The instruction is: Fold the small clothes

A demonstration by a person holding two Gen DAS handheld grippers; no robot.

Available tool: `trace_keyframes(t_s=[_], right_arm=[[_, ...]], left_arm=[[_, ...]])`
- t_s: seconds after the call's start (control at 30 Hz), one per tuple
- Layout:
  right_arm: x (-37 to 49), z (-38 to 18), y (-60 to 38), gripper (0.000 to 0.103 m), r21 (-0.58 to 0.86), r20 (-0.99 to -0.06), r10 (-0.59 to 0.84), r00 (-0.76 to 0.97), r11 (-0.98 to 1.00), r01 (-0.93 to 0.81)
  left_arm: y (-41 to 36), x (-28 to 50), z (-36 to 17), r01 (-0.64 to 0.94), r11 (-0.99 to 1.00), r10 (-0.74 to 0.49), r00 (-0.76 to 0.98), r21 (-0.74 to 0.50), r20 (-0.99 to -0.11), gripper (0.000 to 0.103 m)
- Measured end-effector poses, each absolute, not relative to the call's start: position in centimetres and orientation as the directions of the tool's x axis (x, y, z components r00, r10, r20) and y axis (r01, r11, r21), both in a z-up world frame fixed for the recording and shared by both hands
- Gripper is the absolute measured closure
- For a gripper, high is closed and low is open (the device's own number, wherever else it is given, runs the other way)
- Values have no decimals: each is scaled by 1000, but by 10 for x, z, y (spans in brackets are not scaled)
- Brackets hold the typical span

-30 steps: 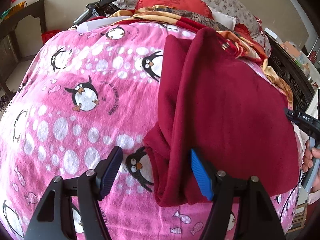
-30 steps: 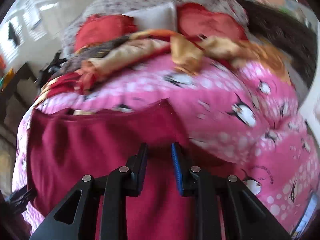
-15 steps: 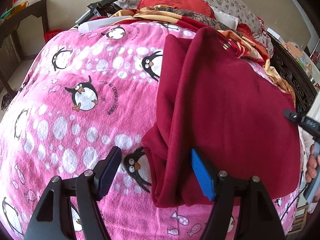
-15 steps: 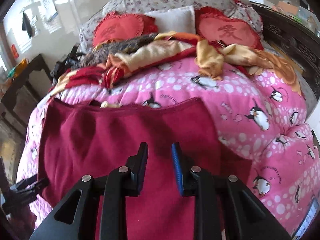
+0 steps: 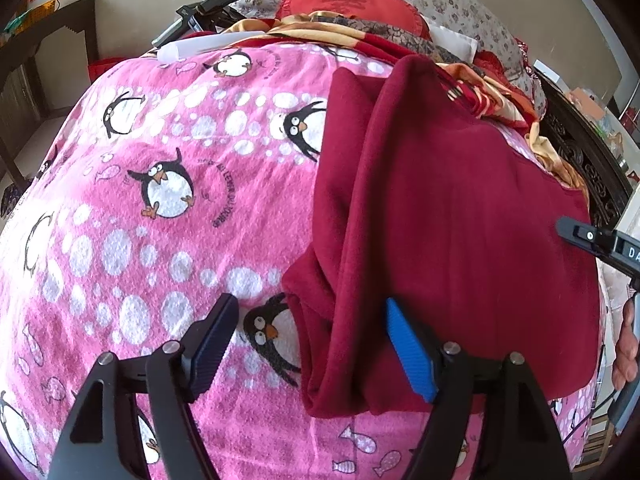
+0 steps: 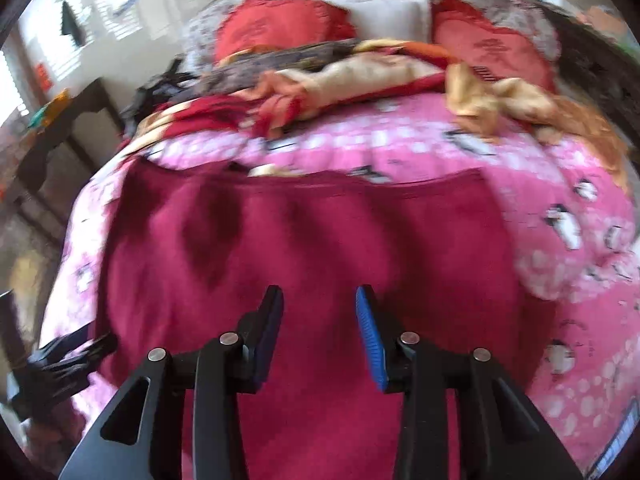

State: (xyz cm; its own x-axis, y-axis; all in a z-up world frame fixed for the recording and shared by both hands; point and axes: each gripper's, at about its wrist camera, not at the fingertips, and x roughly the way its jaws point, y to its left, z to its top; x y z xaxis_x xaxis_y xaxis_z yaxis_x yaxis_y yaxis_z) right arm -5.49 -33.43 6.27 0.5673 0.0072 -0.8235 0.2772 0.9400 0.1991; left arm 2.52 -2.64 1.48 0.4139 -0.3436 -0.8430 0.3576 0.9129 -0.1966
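A dark red fleece garment (image 5: 460, 220) lies spread on the pink penguin blanket (image 5: 160, 160), with its left edge bunched into folds. My left gripper (image 5: 309, 302) hovers over that bunched near-left corner. Its jaws are opening, and the folds sit between the pads without being pressed. In the right wrist view the garment (image 6: 320, 232) fills the middle of the picture. My right gripper (image 6: 319, 292) hangs above it with its jaws opening and nothing pinched between them. The right tool and the hand (image 5: 628, 344) that holds it show at the left wrist view's right edge.
Red heart pillows (image 6: 280, 28), a white pillow (image 6: 388, 12) and crumpled yellow-and-red bedding (image 6: 360, 72) crowd the head of the bed. A dark wooden table (image 5: 44, 40) stands off the bed's left side. A white tube (image 5: 200, 46) and black gear lie at the far left corner.
The right gripper's jaws have gone from shut to parted, and it has shifted across the garment. The left gripper's jaws have widened a little. The garment's far side now lies flatter.
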Motion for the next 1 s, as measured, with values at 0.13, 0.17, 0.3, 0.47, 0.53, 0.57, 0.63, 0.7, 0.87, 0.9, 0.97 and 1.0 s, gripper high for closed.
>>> trace_keyframes(t_s=[0.13,0.17,0.3,0.47,0.53,0.57,0.63,0.7,0.87,0.9,0.97,1.0], right_arm=[[-30,64,-291,89,208,-823,81,562,964,165],[-26,64,-285,89,207,-824,89,560,967,151],[2,63,-255,87,218,-825,127,551,971,102],[35,66,-230,84,264,-814,180,552,961,76],[48,66,-219,79,266,-813,190,550,962,61],[54,66,-214,77,260,-815,188,548,964,56],[69,66,-201,75,240,-826,177,535,970,49],[80,64,-191,72,219,-838,167,520,975,40],[109,49,-160,63,64,-888,41,458,997,35],[113,47,-155,55,33,-893,17,449,999,28],[120,41,-142,48,-46,-903,-45,428,999,7],[122,39,-136,47,-98,-900,-89,427,995,0]], left_arm=[[-25,26,14,358,910,-354,408,-209,-842,23],[-24,26,14,359,909,-356,407,-211,-841,23],[-22,26,13,365,904,-369,404,-222,-837,22],[-19,26,12,378,893,-397,404,-245,-824,19],[-18,26,11,385,887,-411,405,-255,-817,17],[-17,25,11,391,883,-418,407,-259,-812,16],[-16,22,10,400,878,-429,413,-264,-803,15],[-13,18,9,408,872,-440,417,-268,-795,15],[-6,19,10,432,848,-485,398,-307,-779,13],[-5,20,9,434,844,-492,393,-315,-776,13],[-1,22,10,437,837,-505,388,-329,-771,13],[2,25,11,439,835,-510,387,-333,-768,13]])
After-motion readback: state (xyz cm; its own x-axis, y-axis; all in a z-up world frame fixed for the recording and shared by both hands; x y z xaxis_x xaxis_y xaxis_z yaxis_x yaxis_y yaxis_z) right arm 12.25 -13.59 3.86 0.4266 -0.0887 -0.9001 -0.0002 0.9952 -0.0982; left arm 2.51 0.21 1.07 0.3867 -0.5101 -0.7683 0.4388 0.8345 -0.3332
